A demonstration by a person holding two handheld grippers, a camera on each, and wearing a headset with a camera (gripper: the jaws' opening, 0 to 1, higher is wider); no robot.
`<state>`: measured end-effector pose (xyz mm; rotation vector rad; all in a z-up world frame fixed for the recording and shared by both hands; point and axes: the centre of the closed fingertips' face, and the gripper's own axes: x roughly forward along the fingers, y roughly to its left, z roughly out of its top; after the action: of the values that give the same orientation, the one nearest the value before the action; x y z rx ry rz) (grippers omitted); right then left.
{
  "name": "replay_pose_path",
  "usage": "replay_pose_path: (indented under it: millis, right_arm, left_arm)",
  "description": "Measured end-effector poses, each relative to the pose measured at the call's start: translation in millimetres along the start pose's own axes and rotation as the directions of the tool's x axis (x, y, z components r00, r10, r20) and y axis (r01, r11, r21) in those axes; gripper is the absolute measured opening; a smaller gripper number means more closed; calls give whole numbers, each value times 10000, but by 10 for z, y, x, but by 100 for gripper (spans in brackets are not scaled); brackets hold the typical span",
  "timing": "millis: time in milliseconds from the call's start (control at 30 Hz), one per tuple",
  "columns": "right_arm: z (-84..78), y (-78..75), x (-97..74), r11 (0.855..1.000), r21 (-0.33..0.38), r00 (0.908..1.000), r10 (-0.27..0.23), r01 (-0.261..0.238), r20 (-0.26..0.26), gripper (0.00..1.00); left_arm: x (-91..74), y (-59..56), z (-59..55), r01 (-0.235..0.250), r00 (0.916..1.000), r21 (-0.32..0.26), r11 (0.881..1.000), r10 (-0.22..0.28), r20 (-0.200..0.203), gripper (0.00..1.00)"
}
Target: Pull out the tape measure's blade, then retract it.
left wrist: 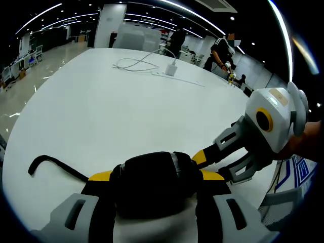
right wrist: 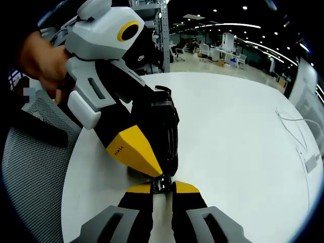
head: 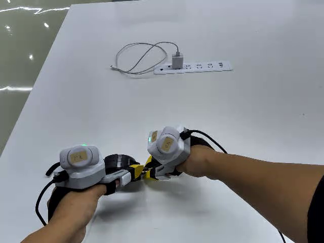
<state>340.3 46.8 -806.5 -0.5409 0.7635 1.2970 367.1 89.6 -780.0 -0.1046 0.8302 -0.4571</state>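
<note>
A black tape measure (head: pixel 119 162) sits low on the white table (head: pixel 212 106), with my left gripper (head: pixel 129 170) shut around its case. In the left gripper view the case (left wrist: pixel 154 185) fills the gap between the yellow-tipped jaws, and a black wrist strap (left wrist: pixel 50 164) trails off to the left. My right gripper (head: pixel 148 175) meets it from the right. In the right gripper view its yellow tips (right wrist: pixel 162 188) are pinched on the small metal end hook (right wrist: pixel 163 183) of the blade, right at the case (right wrist: pixel 163 129). No length of blade shows.
A white power strip (head: pixel 195 66) with a charger (head: pixel 177 61) and a looped cable (head: pixel 139 58) lies far back on the table. The table's left edge (head: pixel 35 86) drops to a shiny floor. A mesh chair (right wrist: pixel 35 147) stands behind.
</note>
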Motion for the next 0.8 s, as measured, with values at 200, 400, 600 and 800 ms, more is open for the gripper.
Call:
replay_pose_path:
  millis: [200,400,600,800]
  right_arm:
    - [22,1,22,9993,349,9999,-96,93,98,10]
    - [25,4,24,9988,454,9998,-191,189,49,10]
    - [25,9,28,9990,291,9994,-328,331,-104,11]
    - [23,9,26,9987,312,9992,-404,405,-68,12]
  left_arm:
    - [-1,-1,-2,25,10000,8,10000,-25,-3,60]
    - [-1,-3,-2,19,10000,36,10000,-19,9,61]
    - [-3,-9,-2,21,10000,60,10000,-21,25,61]
    - [-4,-11,-1,49,10000,89,9999,-49,61,61]
